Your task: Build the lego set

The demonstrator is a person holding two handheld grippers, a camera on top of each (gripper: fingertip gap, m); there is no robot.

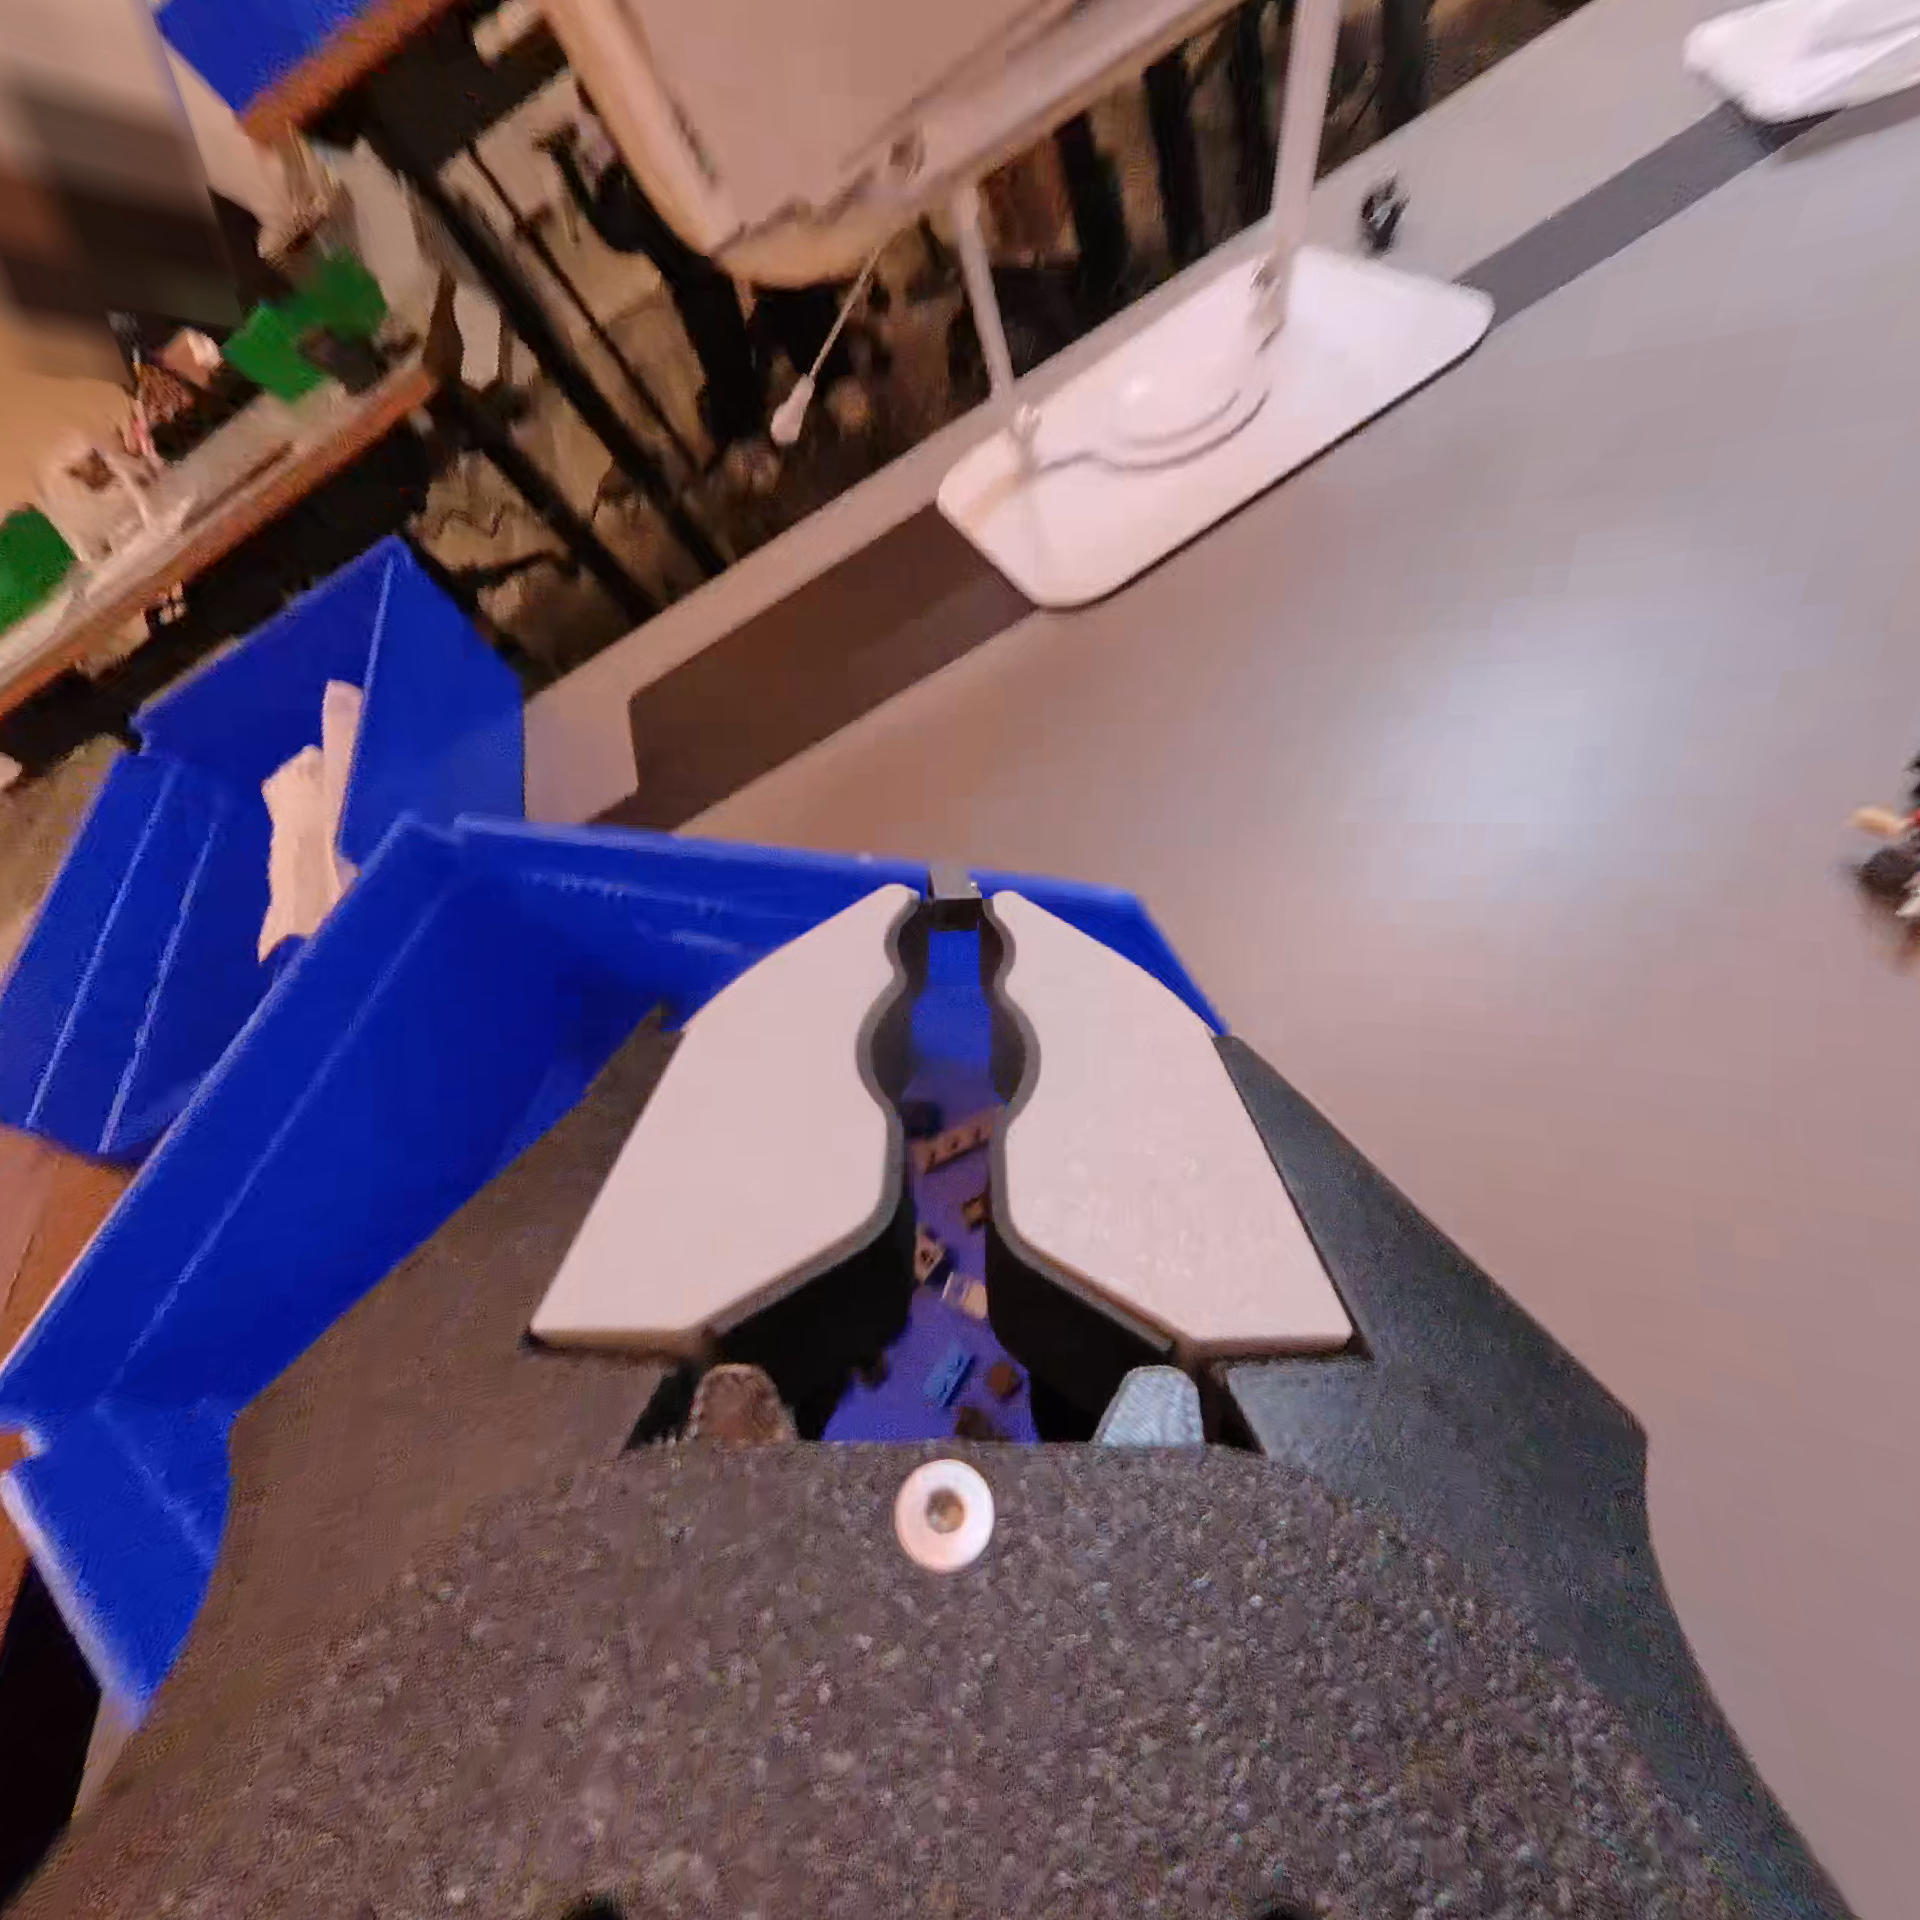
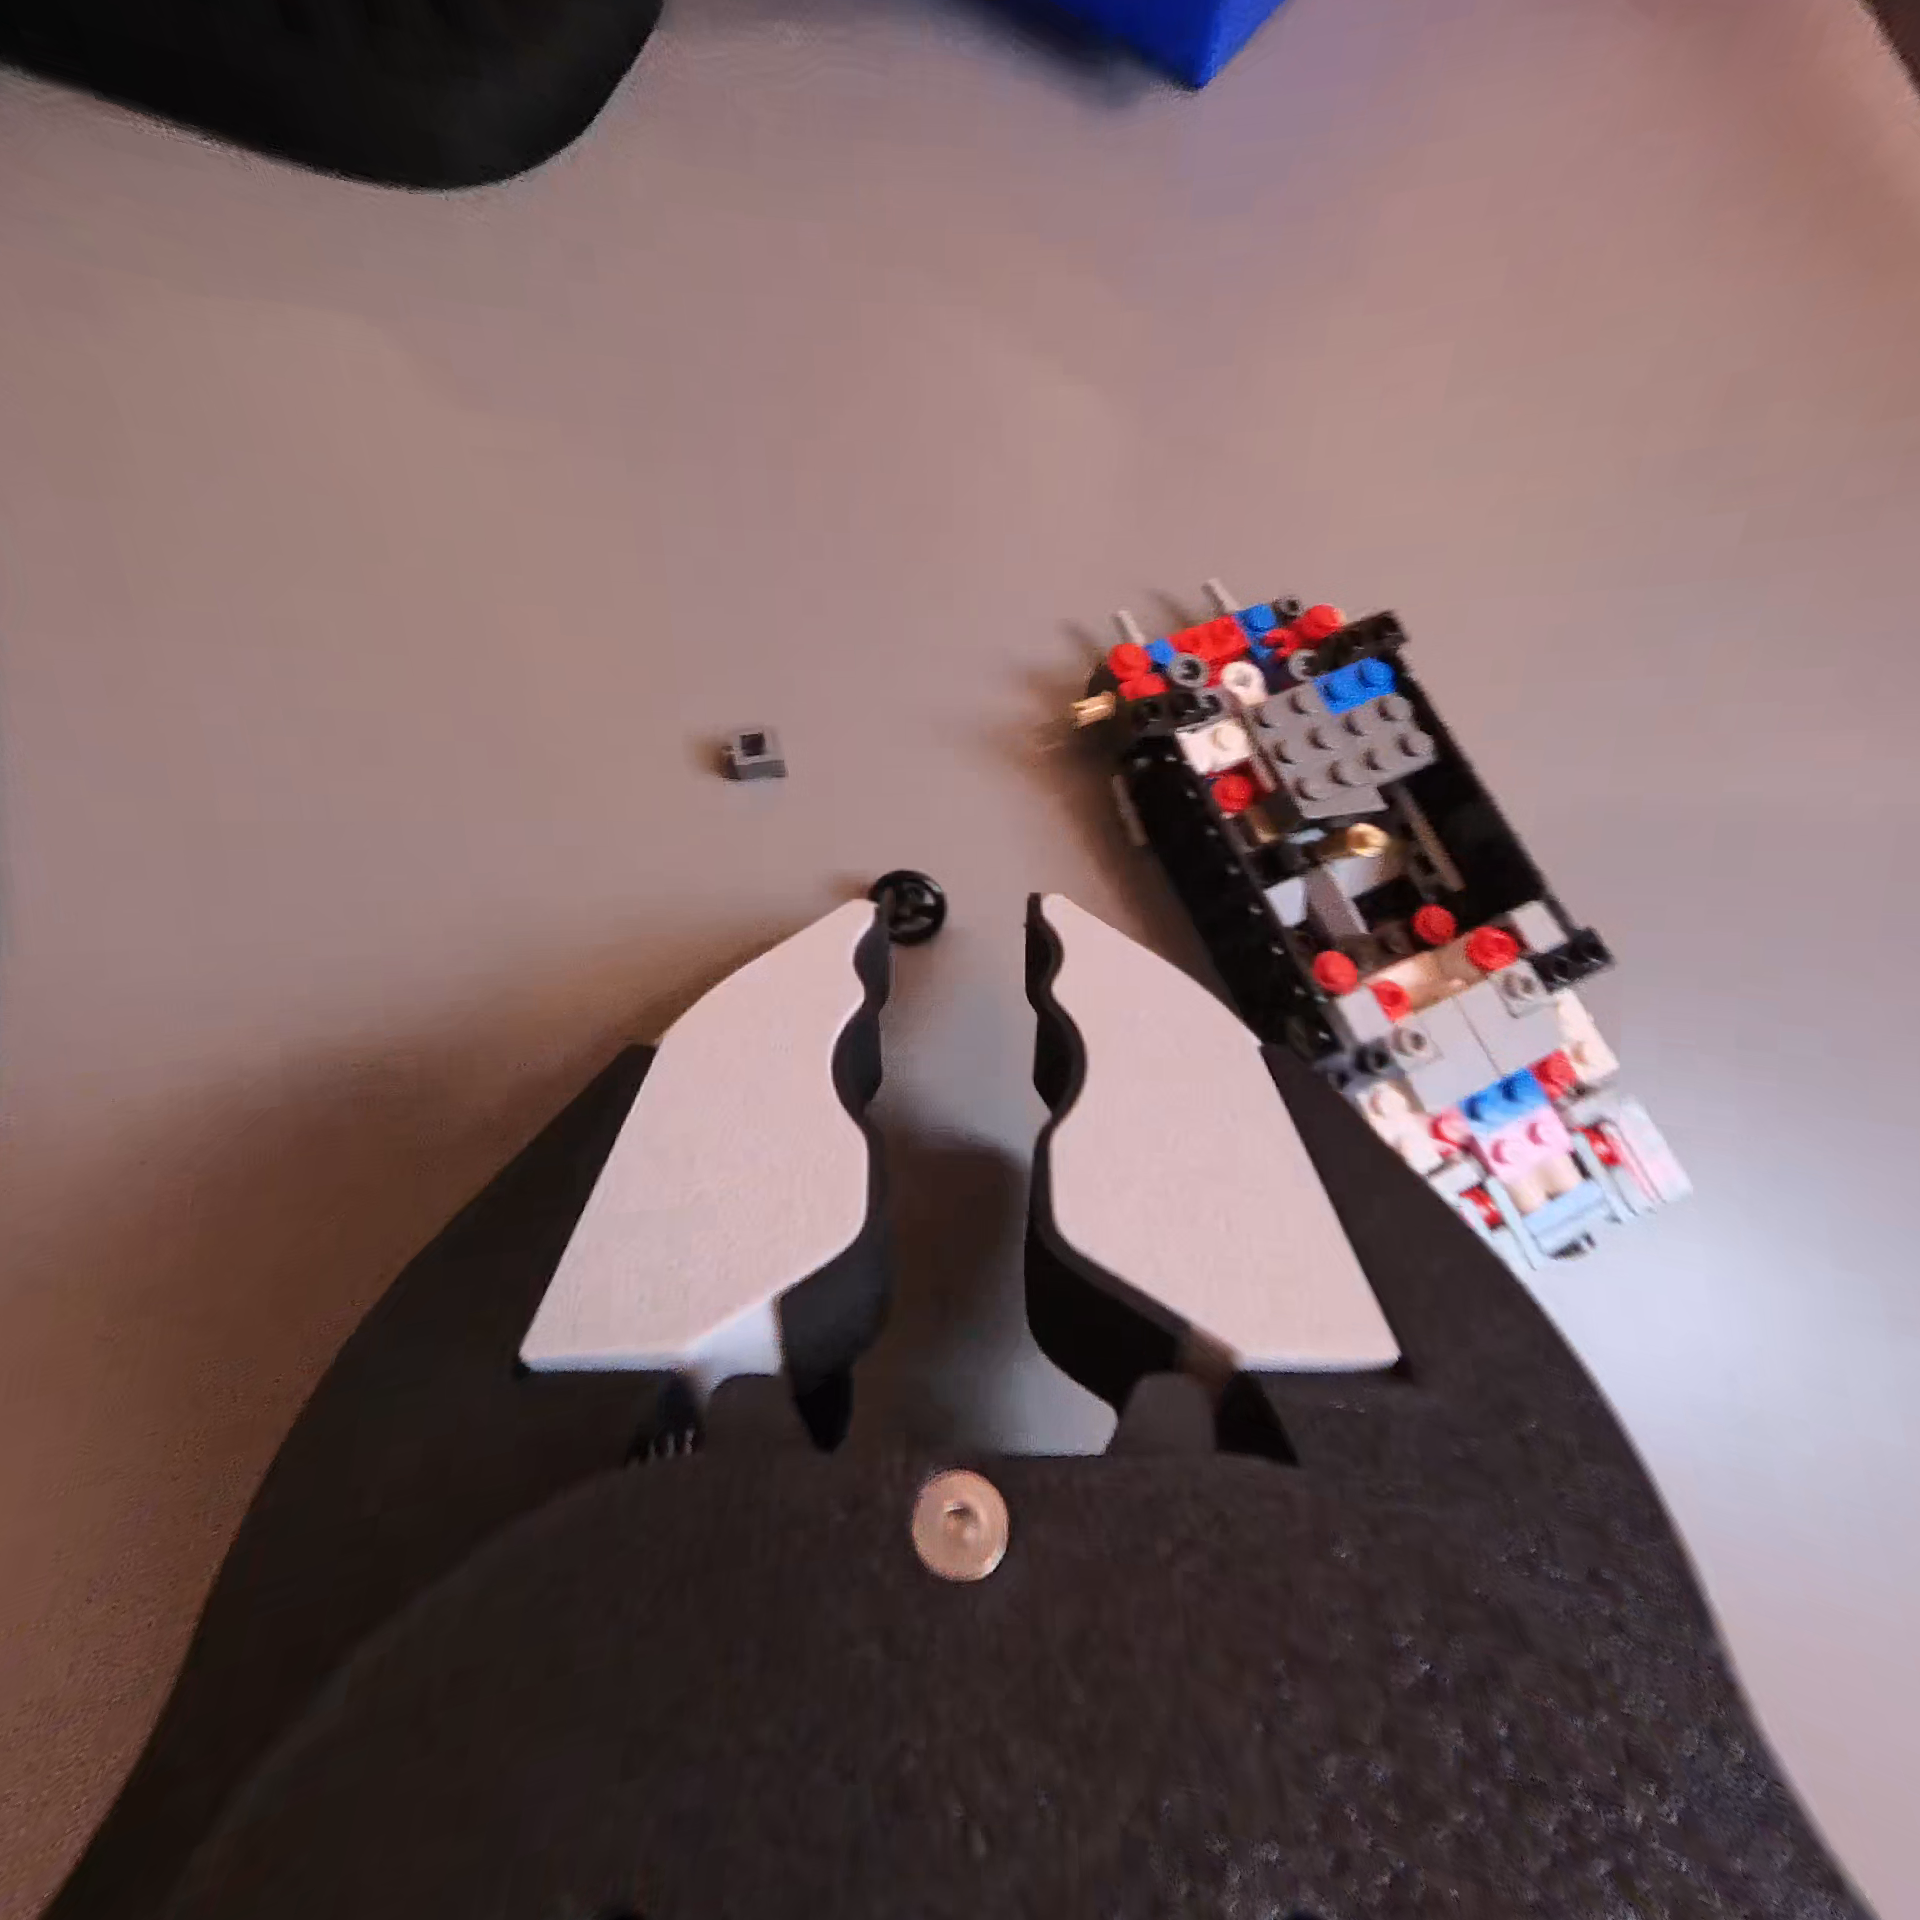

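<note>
While left gripper (image 1: pixel 954 906) pinches a dark brick (image 1: pixel 954 889) (over bin rim (image 1: pixel 665 850)), right gripper (image 2: pixel 958 914) gapes

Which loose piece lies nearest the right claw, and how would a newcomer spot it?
Start at the half-built lego car on the grey table. Left of it, by the open right claw, lies a small black wheel-like ring touching one fingertip. The grey brick farther off is square, not round.

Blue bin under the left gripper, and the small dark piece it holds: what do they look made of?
Blue bin: looks like thin corrugated plastic sheet, going by its flat folded walls with faint ribbing and slight sheen. Small dark piece, pinched at the tips of the left gripper: probably hard moulded plastic, boxy with crisp edges, like the loose bricks below; blur hides its finish.
</note>
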